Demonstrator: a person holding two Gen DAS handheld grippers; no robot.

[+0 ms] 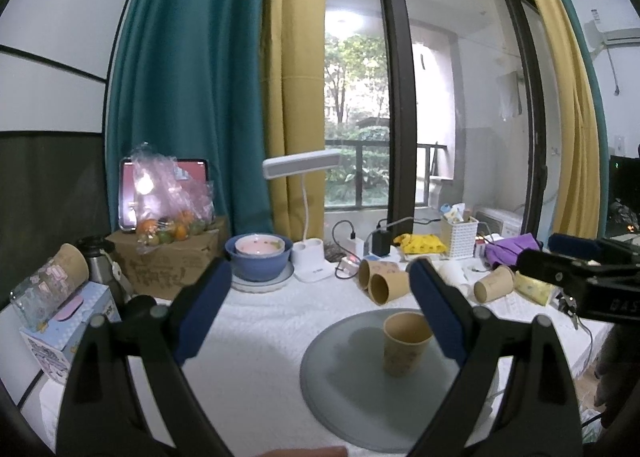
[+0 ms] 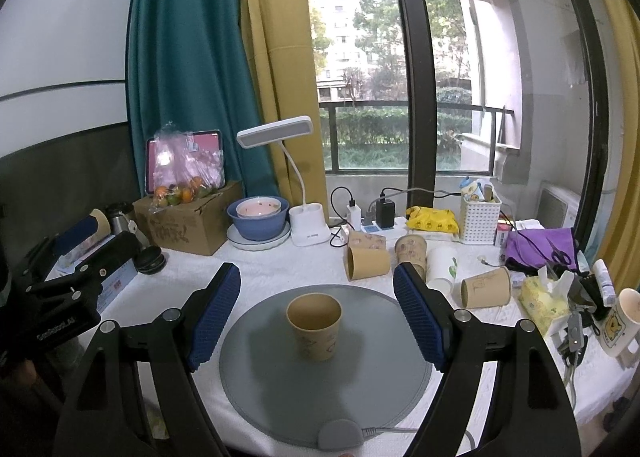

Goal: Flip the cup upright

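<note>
The cup (image 2: 315, 327) stood upright near the middle of a round grey mat (image 2: 280, 397) on the white-covered counter (image 2: 280, 269). It was a tan paper cup, mouth up, with a plain interior and faint printed marks on its outer wall; no dents or creases were visible. In the left wrist view the same cup (image 1: 405, 343) sat on the mat (image 1: 340, 377) and was partly overlapped by one blue pad (image 1: 436, 313) of that tool.

The right tool (image 2: 316, 311) had its fingers spread wide, one to each side of the cup and clear of it. The left tool (image 1: 316, 311) was likewise spread apart and held nothing; the cup lay toward its right finger, and contact could not be judged.

Behind the mat, several similar paper cups (image 2: 368, 263) lay on their sides, with one more (image 2: 486, 287) off to the right and a white cup (image 2: 440, 267) among them. Further back stood a white desk lamp (image 2: 306, 231), a blue bowl (image 2: 258, 223) holding a pink bowl (image 2: 258, 208), and a cardboard box (image 2: 188, 223) carrying a bag of fruit (image 2: 180, 193).
</note>
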